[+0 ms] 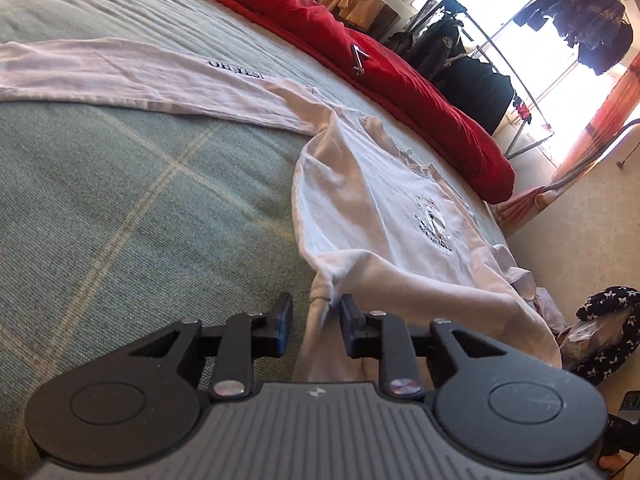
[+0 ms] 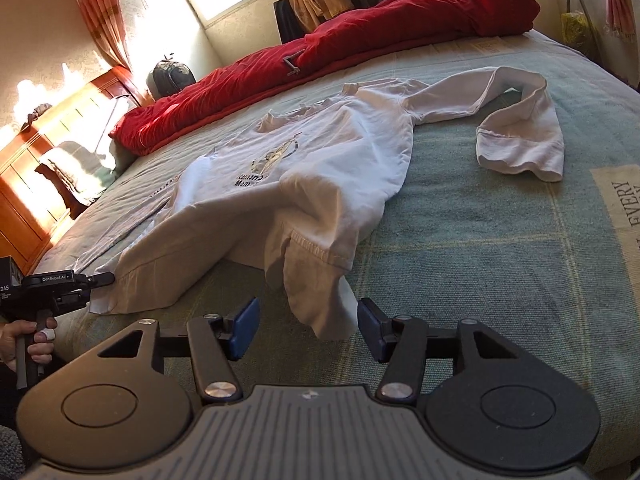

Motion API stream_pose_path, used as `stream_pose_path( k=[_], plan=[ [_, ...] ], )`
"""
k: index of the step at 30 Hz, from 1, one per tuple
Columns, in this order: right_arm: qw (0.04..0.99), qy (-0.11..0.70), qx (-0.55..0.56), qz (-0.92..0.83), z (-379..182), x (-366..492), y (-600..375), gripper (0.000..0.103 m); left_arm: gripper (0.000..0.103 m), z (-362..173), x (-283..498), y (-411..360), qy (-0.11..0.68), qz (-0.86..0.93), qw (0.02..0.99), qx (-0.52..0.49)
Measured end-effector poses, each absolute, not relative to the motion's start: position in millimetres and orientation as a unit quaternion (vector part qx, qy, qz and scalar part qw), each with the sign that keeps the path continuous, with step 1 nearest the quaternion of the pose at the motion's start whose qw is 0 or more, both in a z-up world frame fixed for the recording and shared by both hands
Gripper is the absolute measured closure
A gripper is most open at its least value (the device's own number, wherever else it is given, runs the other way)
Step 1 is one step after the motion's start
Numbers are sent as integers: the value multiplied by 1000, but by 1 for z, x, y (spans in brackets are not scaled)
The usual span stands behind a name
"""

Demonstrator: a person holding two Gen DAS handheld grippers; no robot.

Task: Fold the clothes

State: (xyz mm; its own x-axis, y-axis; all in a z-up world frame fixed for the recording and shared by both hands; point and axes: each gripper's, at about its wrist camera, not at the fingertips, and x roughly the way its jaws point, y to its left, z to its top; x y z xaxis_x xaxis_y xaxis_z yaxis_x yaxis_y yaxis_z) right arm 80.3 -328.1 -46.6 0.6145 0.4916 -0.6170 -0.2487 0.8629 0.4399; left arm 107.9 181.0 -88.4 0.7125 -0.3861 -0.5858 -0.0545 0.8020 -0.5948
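Note:
A white long-sleeved shirt [image 1: 380,208] with a black chest print lies crumpled on the green checked bed cover [image 1: 120,208]. One sleeve with dark lettering [image 1: 236,70] stretches away to the left. My left gripper [image 1: 316,314] is open at the shirt's hem. A bunch of fabric stands between its blue pads and brushes only the right pad. In the right wrist view the shirt [image 2: 340,152] has its other sleeve [image 2: 520,136] curled to the right. My right gripper [image 2: 306,326] is open wide, with a hanging hem corner [image 2: 332,316] loose between its fingers. The left gripper [image 2: 105,279] shows at the hem's far left corner.
A red duvet [image 2: 320,52] lies heaped along the far side of the bed. A wooden headboard [image 2: 36,168] stands at the left. A clothes rack [image 1: 500,80] with dark garments stands by the window. A dark patterned bundle [image 1: 608,320] lies on the floor beside the bed.

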Motion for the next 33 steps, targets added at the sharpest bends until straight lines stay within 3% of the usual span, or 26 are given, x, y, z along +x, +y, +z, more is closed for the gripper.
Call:
stream_pose_path(
  k=[6, 9, 10, 11, 16, 28, 30, 32, 33],
  plan=[
    [881, 382, 197, 199, -69, 100, -323, 44, 70, -92, 103, 181, 364, -99, 873, -310],
    [892, 353, 218, 179, -71, 103, -325, 47, 79, -89, 101, 176, 366, -93, 879, -291],
    [896, 344, 222, 173, -70, 104, -326, 61, 88, -87, 100, 174, 367, -90, 882, -283],
    [897, 340, 225, 171, -69, 105, -327, 85, 100, -85, 99, 172, 366, -91, 884, -276],
    [909, 316, 212, 173, -48, 106, -327, 94, 103, -61, 92, 166, 339, -104, 901, -249],
    [928, 275, 147, 203, 42, 85, -344, 96, 103, 3, 65, 178, 289, -114, 913, -264],
    [925, 292, 130, 204, 43, 86, -345, 89, 102, -1, 65, 183, 300, -95, 911, -265],
    [923, 310, 110, 200, 37, 83, -342, 67, 102, -4, 65, 188, 312, -77, 909, -266],
    [922, 319, 100, 197, 35, 81, -341, 62, 102, -8, 65, 191, 319, -66, 907, -267]
  ],
)
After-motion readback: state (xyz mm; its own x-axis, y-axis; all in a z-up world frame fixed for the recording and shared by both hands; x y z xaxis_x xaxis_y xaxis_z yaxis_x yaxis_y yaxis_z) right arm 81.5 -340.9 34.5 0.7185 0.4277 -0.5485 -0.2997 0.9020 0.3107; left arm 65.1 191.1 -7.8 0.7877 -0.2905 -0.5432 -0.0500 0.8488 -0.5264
